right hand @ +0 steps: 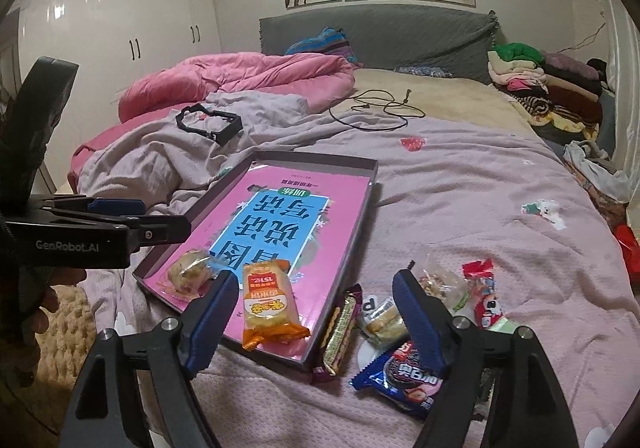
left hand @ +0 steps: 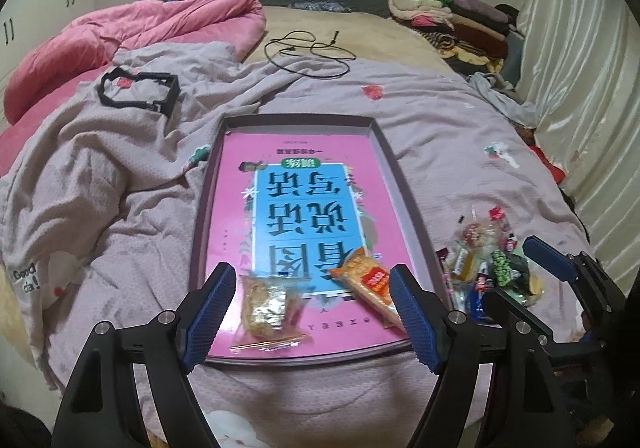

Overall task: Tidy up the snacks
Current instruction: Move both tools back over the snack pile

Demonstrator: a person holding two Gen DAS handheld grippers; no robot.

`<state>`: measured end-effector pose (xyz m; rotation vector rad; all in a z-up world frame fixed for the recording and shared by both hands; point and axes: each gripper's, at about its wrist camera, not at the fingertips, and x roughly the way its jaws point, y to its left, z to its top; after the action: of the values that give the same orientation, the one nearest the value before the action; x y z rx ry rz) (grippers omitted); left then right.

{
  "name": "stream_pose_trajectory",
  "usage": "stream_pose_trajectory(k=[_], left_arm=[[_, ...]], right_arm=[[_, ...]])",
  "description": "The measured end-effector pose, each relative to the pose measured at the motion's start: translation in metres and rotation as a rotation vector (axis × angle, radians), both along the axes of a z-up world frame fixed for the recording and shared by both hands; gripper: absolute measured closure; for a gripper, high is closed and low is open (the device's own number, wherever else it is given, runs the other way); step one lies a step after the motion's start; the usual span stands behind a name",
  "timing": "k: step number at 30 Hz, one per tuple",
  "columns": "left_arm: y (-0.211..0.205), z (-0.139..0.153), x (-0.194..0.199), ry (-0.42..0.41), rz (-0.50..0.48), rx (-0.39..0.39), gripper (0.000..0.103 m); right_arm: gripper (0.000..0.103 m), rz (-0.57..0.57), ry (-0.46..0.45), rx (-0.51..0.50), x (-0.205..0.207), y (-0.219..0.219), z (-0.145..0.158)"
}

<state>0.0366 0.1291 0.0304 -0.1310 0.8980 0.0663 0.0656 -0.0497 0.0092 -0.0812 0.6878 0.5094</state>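
A shallow purple tray (left hand: 400,175) (right hand: 362,215) with a pink and blue printed floor lies on the bed. In it lie a clear-wrapped pastry (left hand: 266,308) (right hand: 188,268) and an orange snack pack (left hand: 368,280) (right hand: 268,304). My left gripper (left hand: 312,312) (right hand: 132,215) is open and empty, just above the tray's near end with the pastry between its fingers. My right gripper (right hand: 316,320) (left hand: 516,272) is open and empty over the tray's near corner, beside a pile of loose snacks (left hand: 484,260): a brown bar (right hand: 340,332), a blue cookie pack (right hand: 404,380), and small candies (right hand: 480,296).
The lilac quilt (right hand: 460,207) is rumpled to the left of the tray. A black frame (left hand: 138,91) (right hand: 210,121) and a black cable (left hand: 310,51) (right hand: 380,107) lie farther back. A pink duvet (right hand: 240,75) and folded clothes (right hand: 540,83) sit near the headboard.
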Motion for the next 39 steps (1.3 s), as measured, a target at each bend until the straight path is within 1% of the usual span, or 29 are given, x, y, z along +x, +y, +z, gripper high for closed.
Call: stream_pose_trajectory(k=[15, 25, 33, 39], left_arm=[[-0.033, 0.013, -0.003, -0.015, -0.065, 0.013, 0.023], [-0.056, 0.018, -0.004, -0.021, -0.116, 0.026, 0.023], [-0.079, 0.015, -0.002, -0.008, -0.174, 0.034, 0.023], [-0.101, 0.006, -0.001, 0.015, -0.229, 0.044, 0.023]], right_arm=[[0.024, -0.088, -0.035, 0.023, -0.002, -0.044, 0.013], [0.023, -0.188, -0.057, 0.006, -0.001, -0.085, 0.017], [0.023, -0.275, -0.031, 0.018, 0.005, -0.12, 0.012], [0.023, -0.309, 0.005, 0.012, 0.009, -0.138, 0.001]])
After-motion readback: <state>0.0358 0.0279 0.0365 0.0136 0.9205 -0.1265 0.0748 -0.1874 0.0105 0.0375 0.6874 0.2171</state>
